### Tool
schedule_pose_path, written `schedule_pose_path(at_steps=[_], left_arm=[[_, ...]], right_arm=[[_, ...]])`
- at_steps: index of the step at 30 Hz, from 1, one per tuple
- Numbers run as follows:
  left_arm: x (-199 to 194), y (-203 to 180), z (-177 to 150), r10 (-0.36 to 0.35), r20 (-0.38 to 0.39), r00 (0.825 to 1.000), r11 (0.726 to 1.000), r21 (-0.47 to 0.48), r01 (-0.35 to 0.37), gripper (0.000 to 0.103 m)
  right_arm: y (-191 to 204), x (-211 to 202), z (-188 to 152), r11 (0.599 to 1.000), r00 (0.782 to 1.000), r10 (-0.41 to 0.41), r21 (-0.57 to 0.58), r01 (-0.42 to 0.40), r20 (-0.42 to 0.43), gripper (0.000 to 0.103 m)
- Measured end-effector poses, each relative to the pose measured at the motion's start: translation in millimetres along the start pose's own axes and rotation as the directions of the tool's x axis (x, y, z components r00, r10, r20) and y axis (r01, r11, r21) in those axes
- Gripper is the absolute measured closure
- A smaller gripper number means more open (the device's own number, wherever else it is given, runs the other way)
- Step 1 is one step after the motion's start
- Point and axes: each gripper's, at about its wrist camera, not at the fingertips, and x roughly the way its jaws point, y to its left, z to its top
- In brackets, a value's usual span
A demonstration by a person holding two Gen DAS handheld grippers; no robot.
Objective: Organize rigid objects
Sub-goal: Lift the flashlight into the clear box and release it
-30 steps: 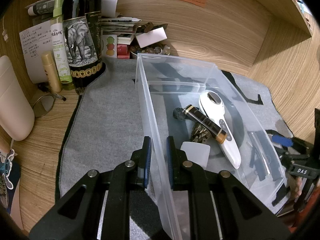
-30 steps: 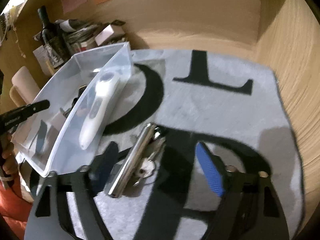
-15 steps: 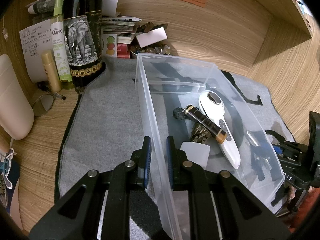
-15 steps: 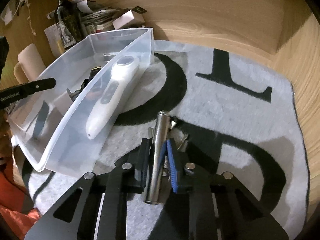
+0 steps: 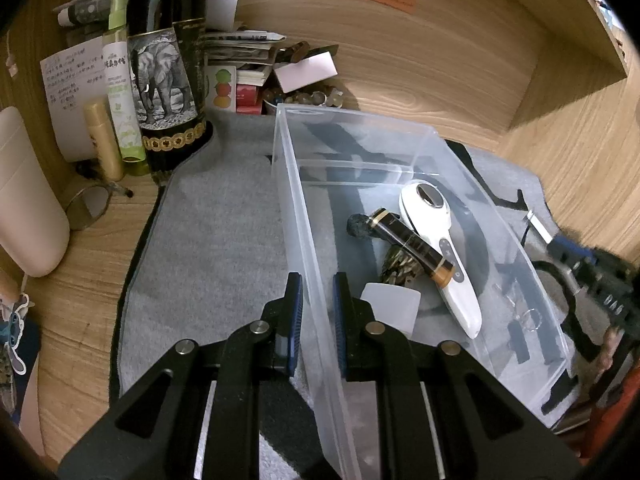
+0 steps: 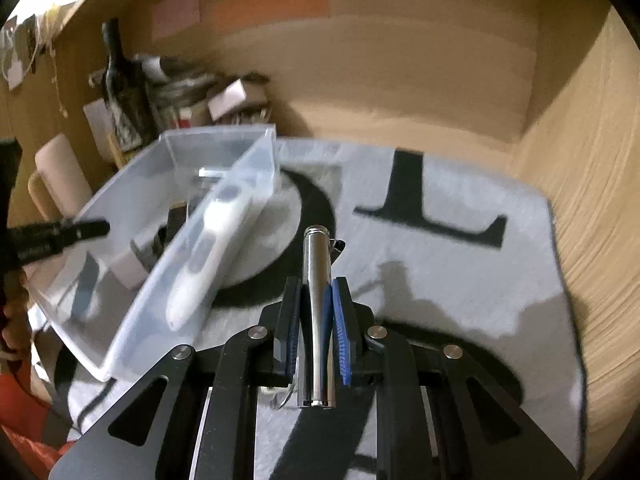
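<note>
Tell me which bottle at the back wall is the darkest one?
The wine bottle with the elephant label. It is black glass and the biggest; the spray bottle beside it is pale green and the small tube is gold.

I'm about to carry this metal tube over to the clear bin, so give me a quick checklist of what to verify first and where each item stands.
1. Right gripper shut on the metal tube: ok, the jaws have just closed on it.
2. Tube held near its middle: ok.
3. Left gripper clamped on the clear bin wall: ok.
4. Free space in the bin: ok, its far end is bare beyond the white handheld device.
5. Key ring dangling under the tube clear of the grey mat: cannot tell.
</note>
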Motion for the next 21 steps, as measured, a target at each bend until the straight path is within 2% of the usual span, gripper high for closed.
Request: schedule_pose_path(at_steps=[10, 16, 21], left_arm=[[1, -2, 1, 0.019, -0.006, 1.0, 1.0, -0.002, -0.019, 0.09], [1, -3, 2, 0.024, -0.008, 1.0, 1.0, -0.002, -0.024, 0.09], [1, -3, 2, 0.025, -0.008, 1.0, 1.0, -0.003, -0.025, 0.09]], right_arm=[[17, -34, 41, 0.998, 0.985, 0.02, -0.061, -0.009, 0.173, 0.089], [43, -43, 64, 0.989, 0.966, 0.1, -0.132, -0.069, 0.238, 0.089], [74, -38, 71, 0.969, 0.953, 0.185, -0.203, -0.137, 0.239, 0.089]])
